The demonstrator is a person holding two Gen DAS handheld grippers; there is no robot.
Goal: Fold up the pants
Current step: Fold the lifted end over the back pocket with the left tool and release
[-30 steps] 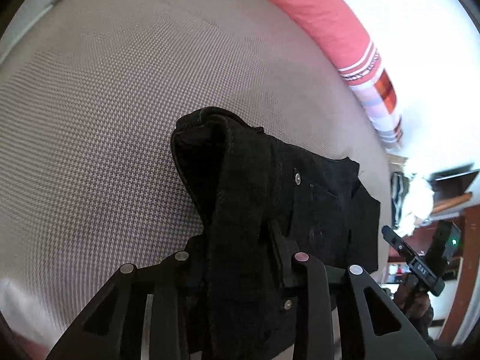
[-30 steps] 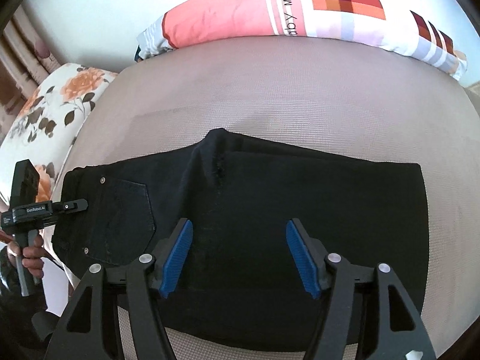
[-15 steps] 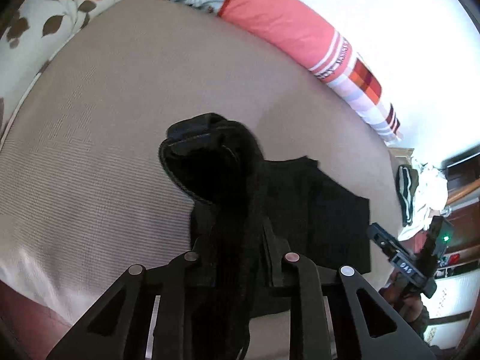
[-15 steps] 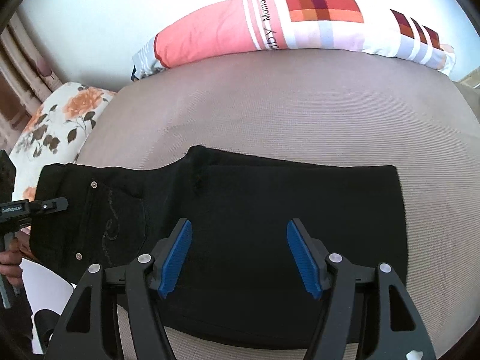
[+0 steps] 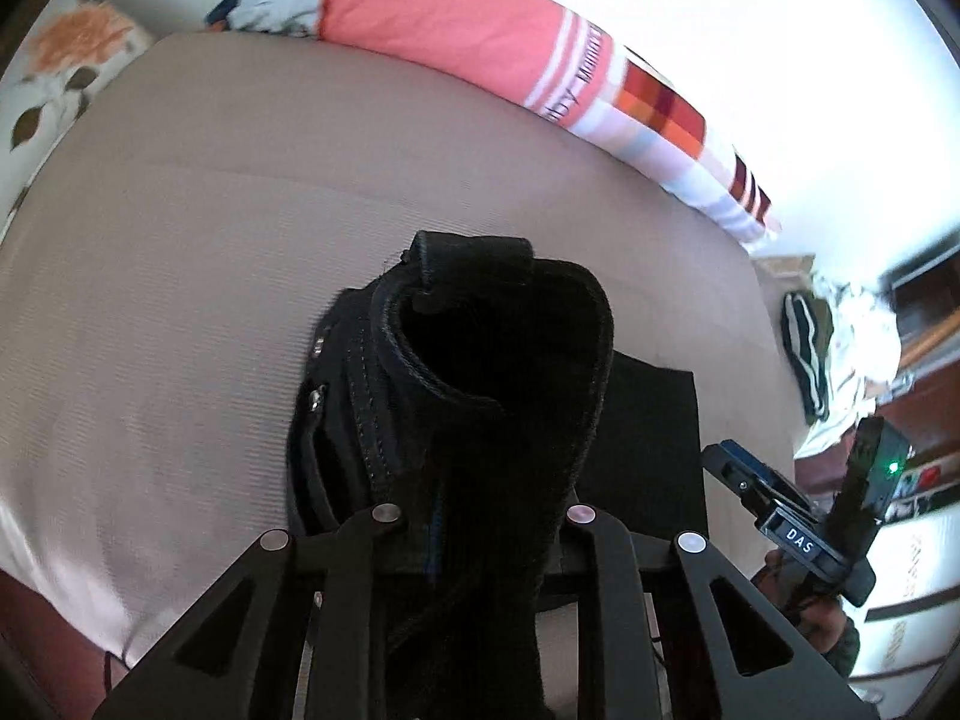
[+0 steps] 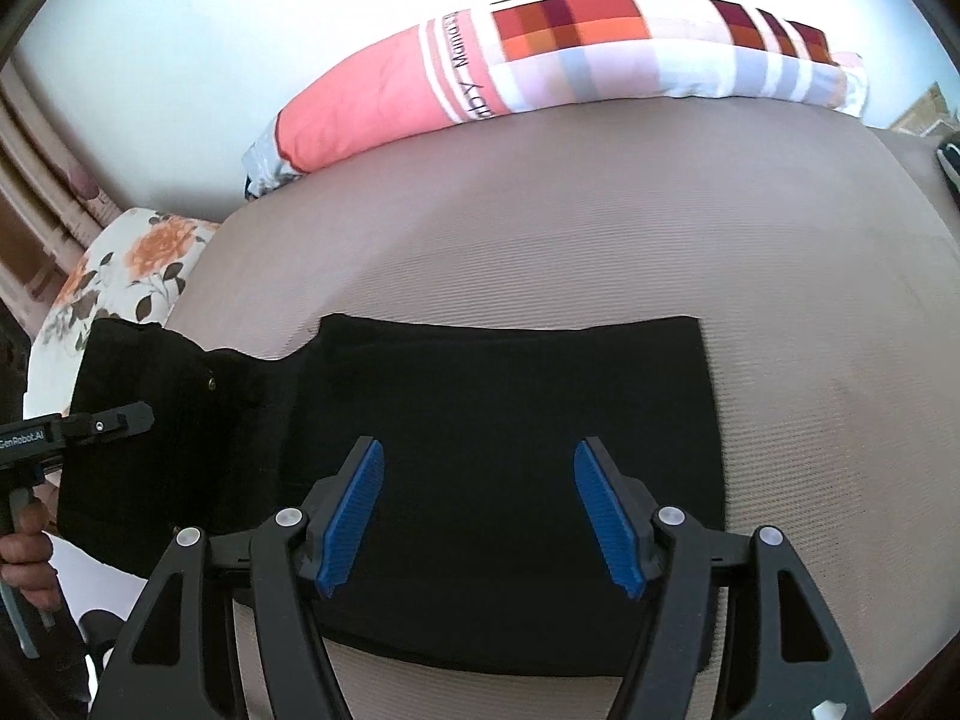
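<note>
A beige ribbed bed (image 6: 600, 252), pink striped pillow (image 6: 468, 78) at its head, black pants (image 6: 510, 420) lying folded in the middle.

The left gripper (image 5: 480, 516) is clamped on the waistband end of the pants — its jaws have just been closing, the thick denim bunched between them — and that end stands lifted off the bed, curling over toward the folded legs. The right gripper (image 6: 477, 519) hovers over the near edge of the pants with its blue ribbed pads (image 6: 354, 516) apart, nothing between them. Away from the pants, a floral pillow (image 6: 120, 264) sits at the bed's left corner. The cloth looks heavy, soft and limp, with stiff stitched seams and rivets at the waist — likely to sag and slide, so the firm waistband or a doubled hem seems the best hold.
</note>
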